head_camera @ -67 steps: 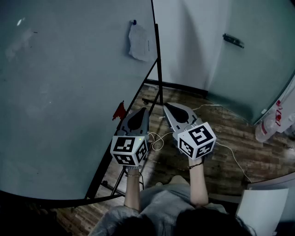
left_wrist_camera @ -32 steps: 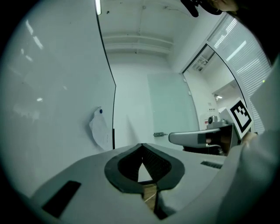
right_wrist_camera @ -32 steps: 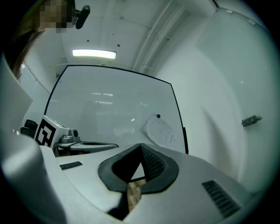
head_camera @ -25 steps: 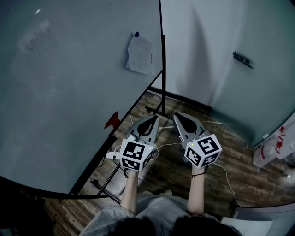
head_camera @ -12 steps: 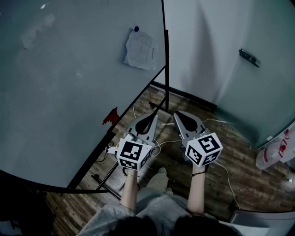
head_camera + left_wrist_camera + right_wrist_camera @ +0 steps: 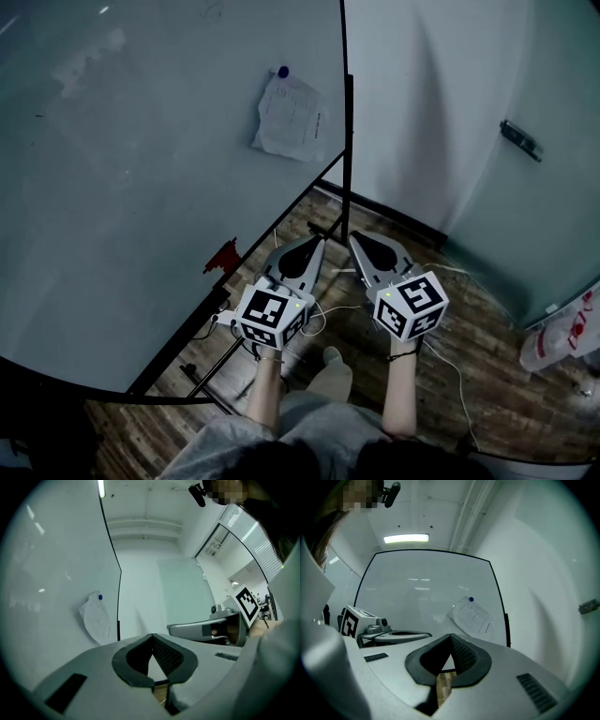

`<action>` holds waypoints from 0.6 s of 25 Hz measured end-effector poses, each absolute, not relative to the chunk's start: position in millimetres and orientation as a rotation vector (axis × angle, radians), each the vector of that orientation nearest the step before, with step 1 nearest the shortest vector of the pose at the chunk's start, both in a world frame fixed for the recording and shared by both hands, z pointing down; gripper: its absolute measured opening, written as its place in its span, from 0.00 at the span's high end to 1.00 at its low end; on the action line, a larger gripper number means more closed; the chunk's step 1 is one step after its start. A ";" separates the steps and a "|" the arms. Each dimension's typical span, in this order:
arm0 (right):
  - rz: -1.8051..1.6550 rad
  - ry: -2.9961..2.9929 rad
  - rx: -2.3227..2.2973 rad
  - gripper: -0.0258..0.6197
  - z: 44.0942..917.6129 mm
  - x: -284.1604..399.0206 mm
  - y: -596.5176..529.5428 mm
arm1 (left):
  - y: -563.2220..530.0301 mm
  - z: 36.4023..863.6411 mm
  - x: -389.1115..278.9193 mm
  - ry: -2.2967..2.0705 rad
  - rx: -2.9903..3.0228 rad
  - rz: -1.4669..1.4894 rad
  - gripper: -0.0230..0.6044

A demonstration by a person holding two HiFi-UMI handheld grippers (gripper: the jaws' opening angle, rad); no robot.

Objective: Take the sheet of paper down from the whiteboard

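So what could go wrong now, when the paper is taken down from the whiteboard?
The paper hangs from one blue magnet; a hard pull could tear it or drop the magnet. The left gripper and right gripper are shut and apart from the paper; arriving shut might only crumple it.

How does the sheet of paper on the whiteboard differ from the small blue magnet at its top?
Colour: the sheet of paper is white with lines of print, while the blue magnet is plain blue.
Size: the paper is far larger; the magnet is only a small dot beside it.
Shape: the paper is a creased, roughly rectangular sheet hanging tilted, whereas the magnet is round.
Both are on the whiteboard, near its right edge.
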State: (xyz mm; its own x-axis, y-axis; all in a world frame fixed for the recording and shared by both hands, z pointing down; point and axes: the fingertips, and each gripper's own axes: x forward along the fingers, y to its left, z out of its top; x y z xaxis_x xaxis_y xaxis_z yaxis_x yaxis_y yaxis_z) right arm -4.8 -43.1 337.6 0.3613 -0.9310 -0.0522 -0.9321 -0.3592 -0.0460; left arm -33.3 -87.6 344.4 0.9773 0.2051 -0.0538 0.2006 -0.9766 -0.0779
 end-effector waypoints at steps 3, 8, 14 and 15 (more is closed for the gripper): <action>0.019 1.762 -2.519 0.96 339.6 14.7 -53.1 | -96.8 342.6 -12.0 -0.287 -3.066 0.105 0.95; 0.001 1.773 -2.506 0.96 340.6 48.4 -66.0 | -109.0 348.0 19.3 -0.284 -3.104 0.054 0.95; -0.006 1.772 -2.499 0.96 339.3 89.6 -81.9 | -129.3 346.8 60.7 -0.233 -3.099 0.039 0.95; -0.005 1.771 -2.499 0.96 338.7 96.0 -84.0 | -132.2 346.6 67.0 -0.228 -3.100 0.038 0.95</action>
State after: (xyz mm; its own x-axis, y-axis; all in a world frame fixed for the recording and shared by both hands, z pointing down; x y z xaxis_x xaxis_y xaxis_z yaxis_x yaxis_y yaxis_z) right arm 96.0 -84.0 338.7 0.3323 -0.9422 -0.0428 -0.9419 -0.3292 -0.0661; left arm 67.0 -132.2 346.6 0.9889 0.1467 -0.0218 0.1459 -0.9887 -0.0342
